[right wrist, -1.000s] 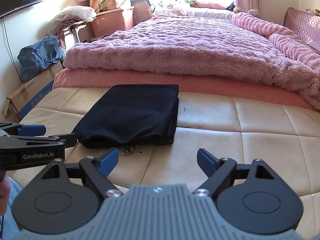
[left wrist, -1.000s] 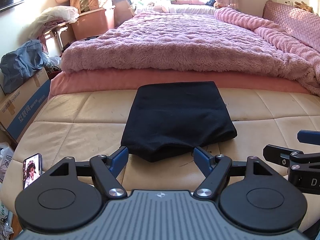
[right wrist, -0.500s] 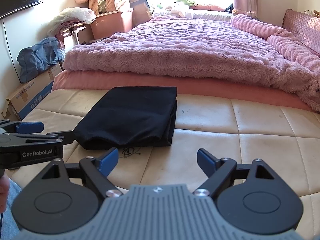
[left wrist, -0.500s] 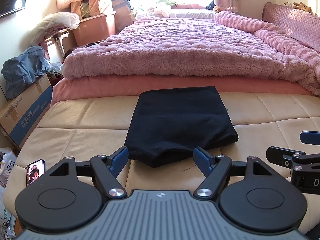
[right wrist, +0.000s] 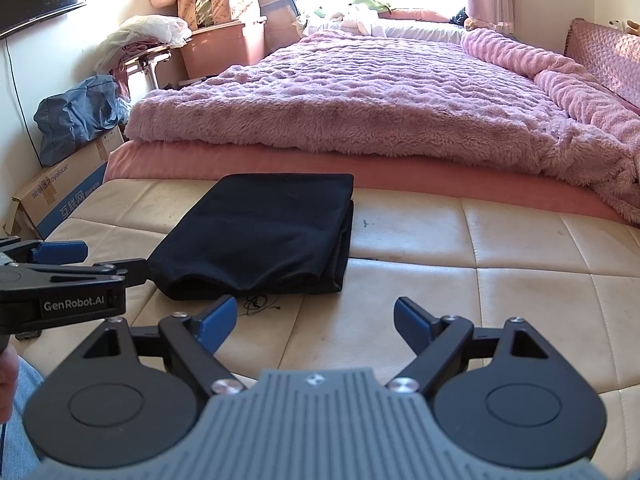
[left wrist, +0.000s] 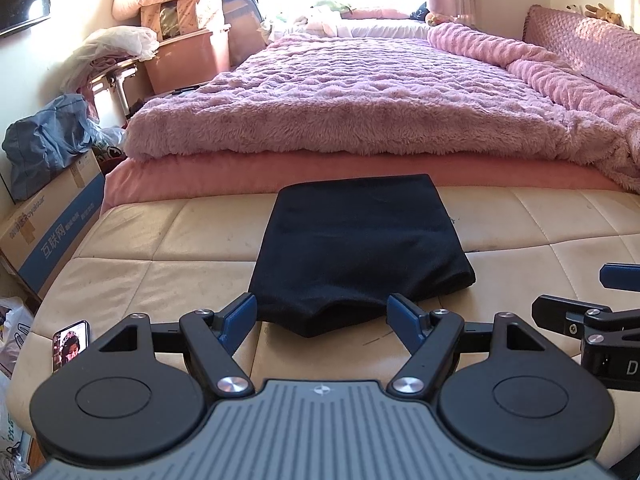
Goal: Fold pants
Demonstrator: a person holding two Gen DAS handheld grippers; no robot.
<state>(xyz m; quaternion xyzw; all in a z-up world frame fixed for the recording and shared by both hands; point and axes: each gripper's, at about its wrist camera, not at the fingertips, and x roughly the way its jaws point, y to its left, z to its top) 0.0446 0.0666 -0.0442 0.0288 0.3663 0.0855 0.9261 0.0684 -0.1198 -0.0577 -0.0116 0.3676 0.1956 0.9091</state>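
- The left gripper (left wrist: 322, 314) has its jaws spread wide and grips nothing. Its blue fingertips (left wrist: 239, 317) sit just short of the near edge of the folded pants (left wrist: 360, 252), one on each side of that edge's middle.
- The right gripper (right wrist: 314, 318) also has its jaws spread wide and grips nothing. It hovers over bare cushion, beside the near right corner of the pants and clear of the fabric.
- In the right wrist view, the left gripper (right wrist: 86, 258) enters from the left, its finger ends close to the near left corner of the pants. Contact cannot be confirmed.
- The pants, black, lie folded into a compact rectangle on the cream quilted cushion (left wrist: 160, 248). The far edge of the pants lies close to the pink mattress (left wrist: 192, 180).
- A loose dark thread (right wrist: 256, 302) lies on the cushion just in front of the pants.
- A fluffy pink blanket (left wrist: 360, 112) covers the mattress beyond the pants.
- A phone (left wrist: 70, 344) with a lit screen lies on the cushion, well to the left of the pants.
- A cardboard box (left wrist: 48, 236) stands on the floor left of the pants, with a blue bag (left wrist: 44, 144) on top.
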